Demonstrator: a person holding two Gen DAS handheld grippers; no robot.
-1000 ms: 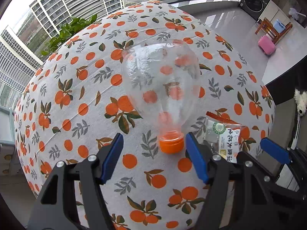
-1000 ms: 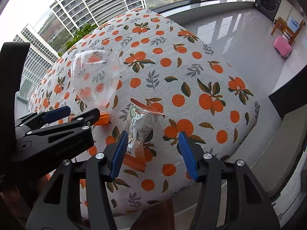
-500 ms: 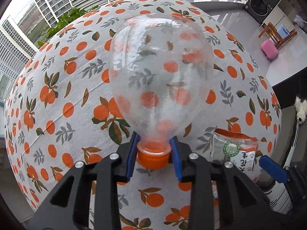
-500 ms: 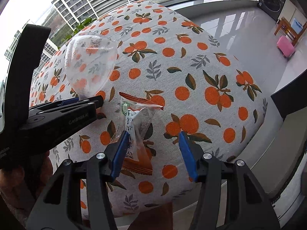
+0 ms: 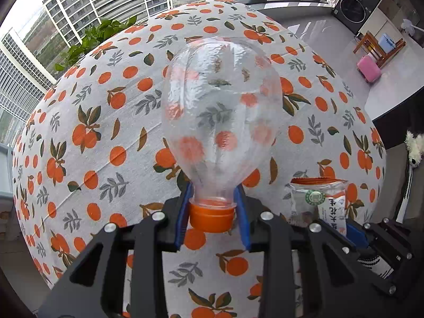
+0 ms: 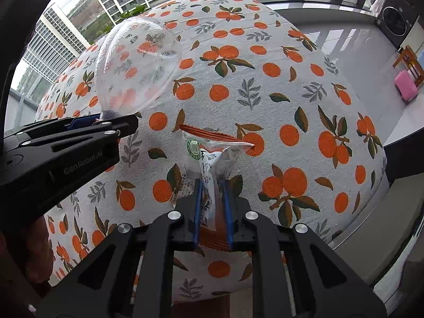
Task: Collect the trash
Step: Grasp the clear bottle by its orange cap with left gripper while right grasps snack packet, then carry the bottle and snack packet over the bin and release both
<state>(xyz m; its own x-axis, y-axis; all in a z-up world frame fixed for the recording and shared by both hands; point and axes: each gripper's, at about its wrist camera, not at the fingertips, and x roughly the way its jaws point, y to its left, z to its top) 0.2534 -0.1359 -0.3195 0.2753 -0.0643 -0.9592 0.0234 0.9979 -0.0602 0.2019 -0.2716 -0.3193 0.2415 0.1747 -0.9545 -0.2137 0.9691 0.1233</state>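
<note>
A clear plastic bottle [image 5: 220,116] with an orange cap [image 5: 212,216] lies over the orange-print tablecloth [image 5: 106,137]. My left gripper [image 5: 212,206] is shut on the bottle's neck just above the cap. The bottle also shows in the right wrist view [image 6: 137,61], with the left gripper [image 6: 87,124] at the left. A clear snack wrapper [image 6: 209,156] with an orange sealed edge lies on the cloth. My right gripper [image 6: 212,198] is shut on the wrapper's near end. The wrapper shows in the left wrist view [image 5: 320,198] beside the right gripper.
The round table's cloth [image 6: 291,106] drops off at the right and near edges. A potted green plant [image 5: 92,42] stands behind the table's far left. A pink stool [image 5: 368,67] and a washing machine [image 5: 355,8] stand far off on the floor.
Both grippers moved forward and closed. The left one closed on the bottle's neck and the right one on the snack wrapper. The bottle now looks raised and tilted up.
</note>
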